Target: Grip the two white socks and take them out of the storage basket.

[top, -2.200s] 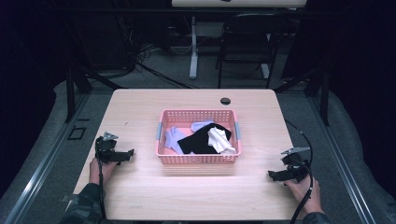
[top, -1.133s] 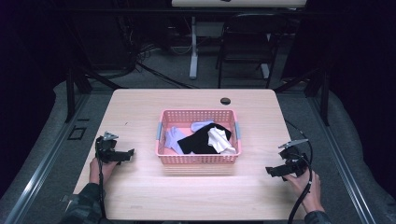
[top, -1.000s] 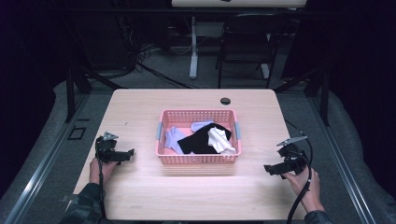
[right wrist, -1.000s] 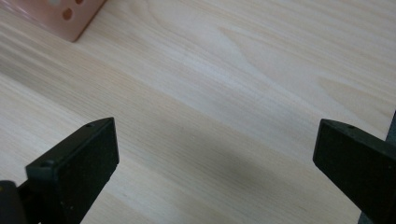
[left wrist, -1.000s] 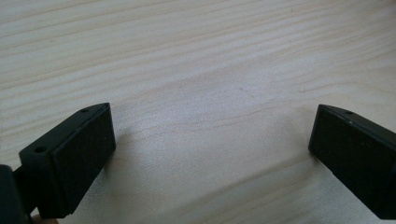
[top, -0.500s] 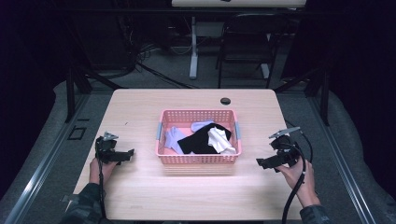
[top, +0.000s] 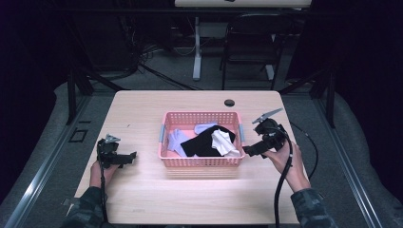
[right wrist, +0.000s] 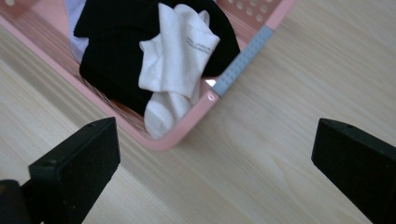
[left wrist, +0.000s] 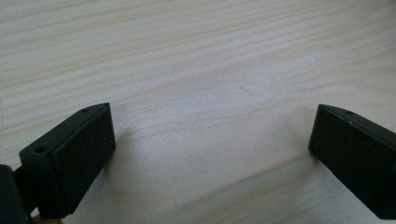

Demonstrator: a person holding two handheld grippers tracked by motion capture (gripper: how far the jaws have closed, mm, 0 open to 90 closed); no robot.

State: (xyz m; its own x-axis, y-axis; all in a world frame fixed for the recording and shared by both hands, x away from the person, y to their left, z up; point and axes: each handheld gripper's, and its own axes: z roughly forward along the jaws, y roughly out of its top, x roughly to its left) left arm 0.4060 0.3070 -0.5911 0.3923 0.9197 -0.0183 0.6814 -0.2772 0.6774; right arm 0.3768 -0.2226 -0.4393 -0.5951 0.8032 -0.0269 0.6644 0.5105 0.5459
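A pink plastic basket (top: 200, 162) stands mid-table and holds a black cloth (top: 204, 142), a white sock (top: 222, 142) and pale lavender socks (top: 177, 140). My right gripper (top: 248, 151) is open beside the basket's right end, jaws aimed at its near right corner. In the right gripper view the white sock (right wrist: 180, 65) lies over the black cloth (right wrist: 114, 51) inside the basket's rim (right wrist: 163, 142), with my right gripper (right wrist: 215, 163) spread wide and empty. My left gripper (top: 129, 157) rests open near the table's left edge; in the left gripper view, my left gripper (left wrist: 210, 158) has bare wood between its jaws.
A small dark round grommet (top: 229, 102) sits near the table's far edge. The wooden table (top: 199, 199) has open surface in front of the basket. A cable (top: 281, 190) trails from the right gripper. A chair (top: 247, 42) and desk legs stand beyond the table.
My right gripper has moved up and to the left, from the table's right front toward the basket's right end. The left gripper has stayed in place.
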